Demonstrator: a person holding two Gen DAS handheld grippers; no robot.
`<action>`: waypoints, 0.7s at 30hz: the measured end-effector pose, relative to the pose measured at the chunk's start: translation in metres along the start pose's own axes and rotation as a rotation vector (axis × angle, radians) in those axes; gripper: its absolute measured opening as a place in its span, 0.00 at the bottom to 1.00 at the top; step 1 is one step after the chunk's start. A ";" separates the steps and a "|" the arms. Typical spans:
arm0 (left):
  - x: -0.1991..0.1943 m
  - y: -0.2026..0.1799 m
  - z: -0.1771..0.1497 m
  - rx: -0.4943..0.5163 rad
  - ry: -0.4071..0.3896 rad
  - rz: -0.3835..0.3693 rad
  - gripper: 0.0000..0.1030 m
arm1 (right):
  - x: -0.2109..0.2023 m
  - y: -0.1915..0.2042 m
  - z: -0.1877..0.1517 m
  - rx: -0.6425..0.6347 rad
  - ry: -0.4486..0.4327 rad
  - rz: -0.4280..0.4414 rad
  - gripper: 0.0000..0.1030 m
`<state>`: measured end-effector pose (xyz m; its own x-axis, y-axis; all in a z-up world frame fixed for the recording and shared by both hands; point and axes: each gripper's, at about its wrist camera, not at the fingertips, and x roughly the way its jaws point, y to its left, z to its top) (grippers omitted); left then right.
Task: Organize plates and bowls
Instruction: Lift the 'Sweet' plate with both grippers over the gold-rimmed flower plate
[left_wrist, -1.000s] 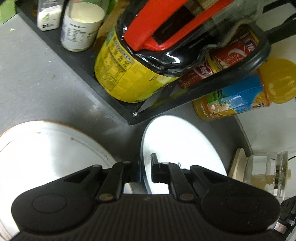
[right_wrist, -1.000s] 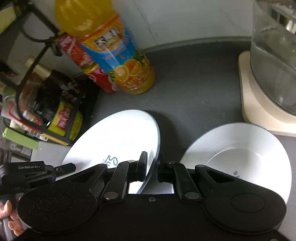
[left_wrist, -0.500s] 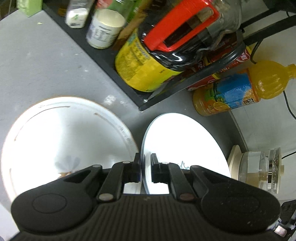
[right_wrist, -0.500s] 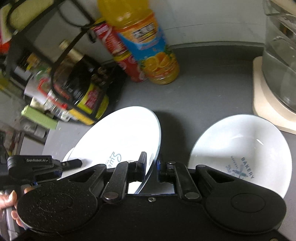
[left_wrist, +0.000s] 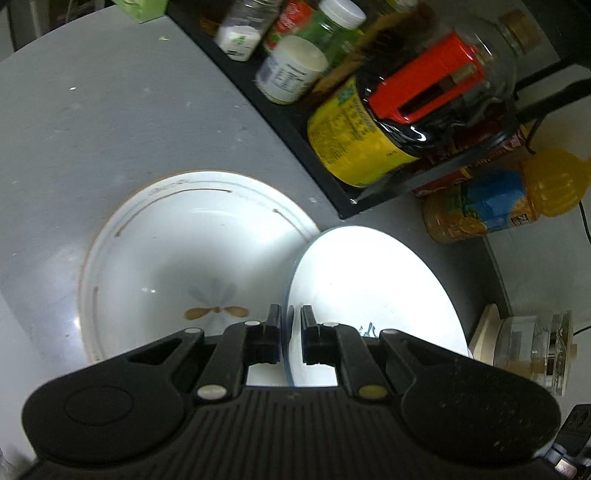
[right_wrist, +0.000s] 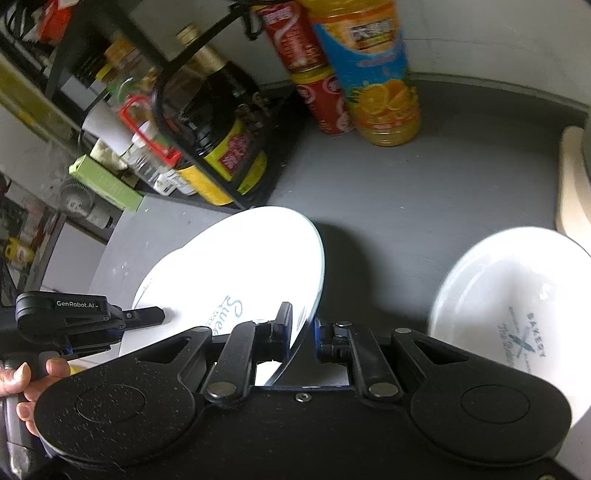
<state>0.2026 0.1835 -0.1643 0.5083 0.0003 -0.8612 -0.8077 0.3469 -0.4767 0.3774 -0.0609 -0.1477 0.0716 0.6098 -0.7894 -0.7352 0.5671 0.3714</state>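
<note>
we hold the small white plate (left_wrist: 369, 288) by its rim between two tools: the left hand-held gripper (left_wrist: 291, 334) pinches one edge and the right hand-held gripper (right_wrist: 302, 334) pinches the opposite edge, each with its fingers nearly together on the thin rim. the plate is tilted and lifted off the grey table (left_wrist: 110, 110), its far edge overlapping the larger gold-rimmed plate (left_wrist: 177, 258) that lies flat to its left. a white bowl (right_wrist: 513, 314) with printed lettering sits on the table to the right, well apart.

we judge the plate stiff, glazed and slippery, moderately light and breakable; the rim is the only sensible hold, and a two-sided grip keeps it from swinging. the condiment rack (left_wrist: 332, 184) and the orange drink bottle (left_wrist: 491, 199) are near.

compared with a second ago, the left camera has drawn back and up: the gold-rimmed plate now shows almost whole, and the small plate reaches over its edge.
</note>
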 end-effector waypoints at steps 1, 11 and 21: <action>-0.002 0.003 0.000 -0.005 -0.004 0.005 0.08 | 0.001 0.003 0.001 -0.009 0.002 0.001 0.11; -0.016 0.036 0.005 -0.055 -0.026 0.041 0.08 | 0.019 0.035 0.000 -0.081 0.037 0.015 0.11; -0.020 0.073 0.005 -0.083 -0.007 0.053 0.09 | 0.033 0.062 -0.011 -0.119 0.074 -0.013 0.11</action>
<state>0.1348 0.2139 -0.1807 0.4662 0.0234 -0.8844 -0.8554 0.2670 -0.4438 0.3265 -0.0115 -0.1556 0.0347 0.5582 -0.8290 -0.8098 0.5018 0.3040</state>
